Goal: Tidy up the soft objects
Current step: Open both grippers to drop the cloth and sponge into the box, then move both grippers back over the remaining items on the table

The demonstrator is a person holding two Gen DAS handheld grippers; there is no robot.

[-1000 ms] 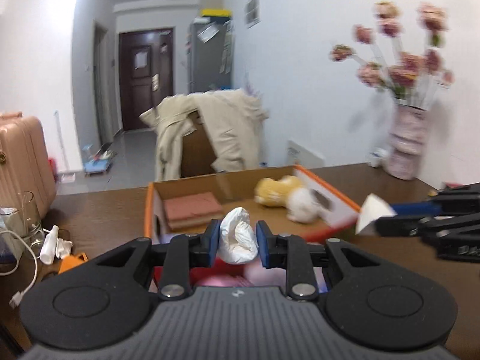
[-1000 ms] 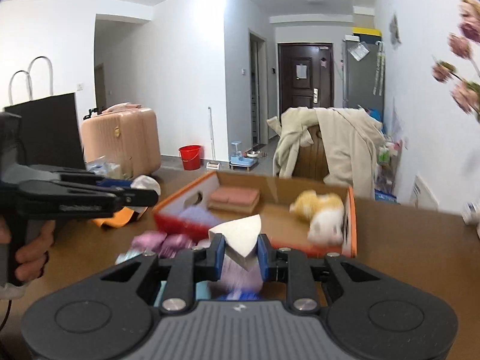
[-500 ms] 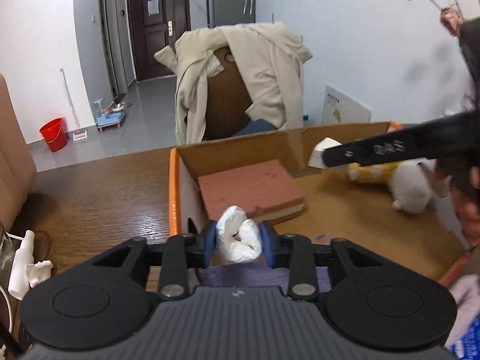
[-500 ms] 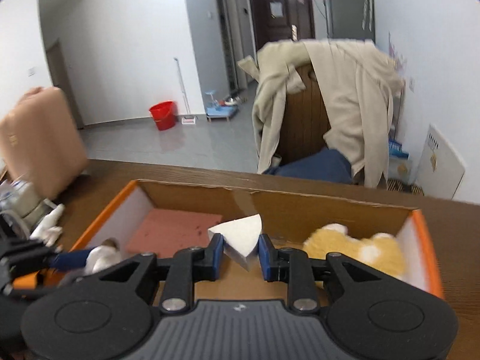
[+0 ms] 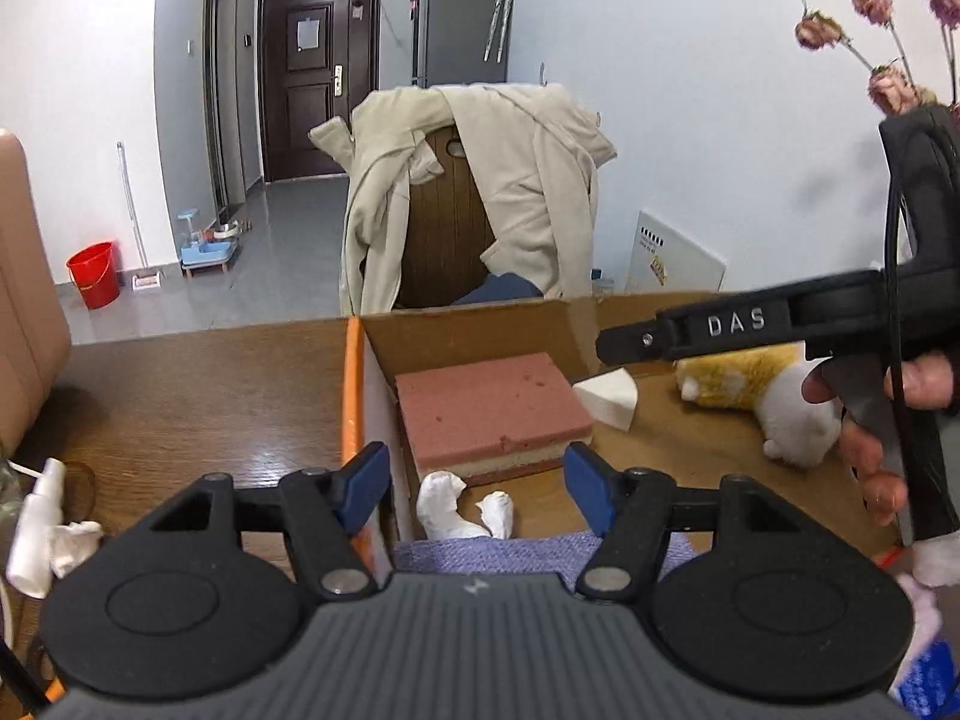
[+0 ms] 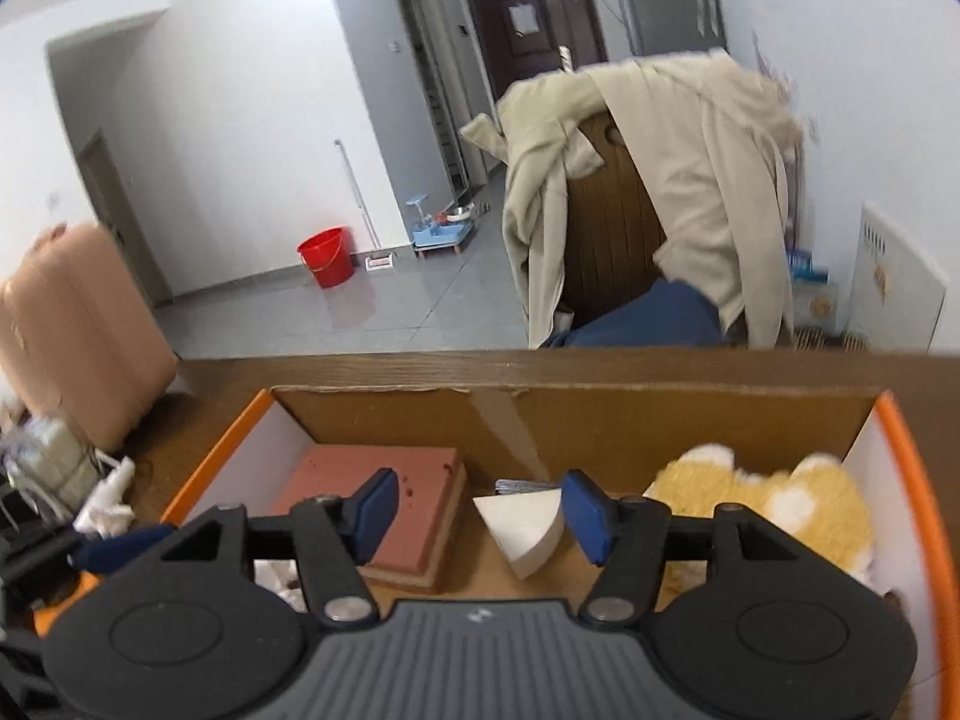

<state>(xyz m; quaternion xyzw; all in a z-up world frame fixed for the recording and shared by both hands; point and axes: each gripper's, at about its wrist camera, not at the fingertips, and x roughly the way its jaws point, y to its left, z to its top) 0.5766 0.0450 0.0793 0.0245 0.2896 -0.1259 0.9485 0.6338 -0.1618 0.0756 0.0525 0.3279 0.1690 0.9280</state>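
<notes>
An orange-rimmed cardboard box (image 5: 353, 396) holds a pink sponge (image 5: 486, 408), a yellow and white plush toy (image 5: 768, 402) and a purple cloth (image 5: 540, 552). My left gripper (image 5: 476, 489) hovers over the box's near left corner, its jaws opening. A crumpled white soft piece (image 5: 456, 510) lies loose on the box floor below them, untouched by the pads. My right gripper (image 6: 480, 513) is over the box (image 6: 906, 480) with its jaws opening. A white foam wedge (image 6: 528, 531) rests on the floor beside its right pad, between the sponge (image 6: 336, 474) and the plush (image 6: 768, 504).
A chair draped with a beige coat (image 5: 480, 192) stands behind the wooden table (image 5: 180, 396). A small bottle and tissue (image 5: 42, 516) lie at the table's left. A pink suitcase (image 6: 72, 330) and a red bucket (image 6: 327, 255) stand beyond. Dried flowers (image 5: 888, 30) rise at the right.
Both grippers moved forward over the box and their jaws spread. The crumpled white piece dropped out of the left one, and the foam wedge left the right one's grip.
</notes>
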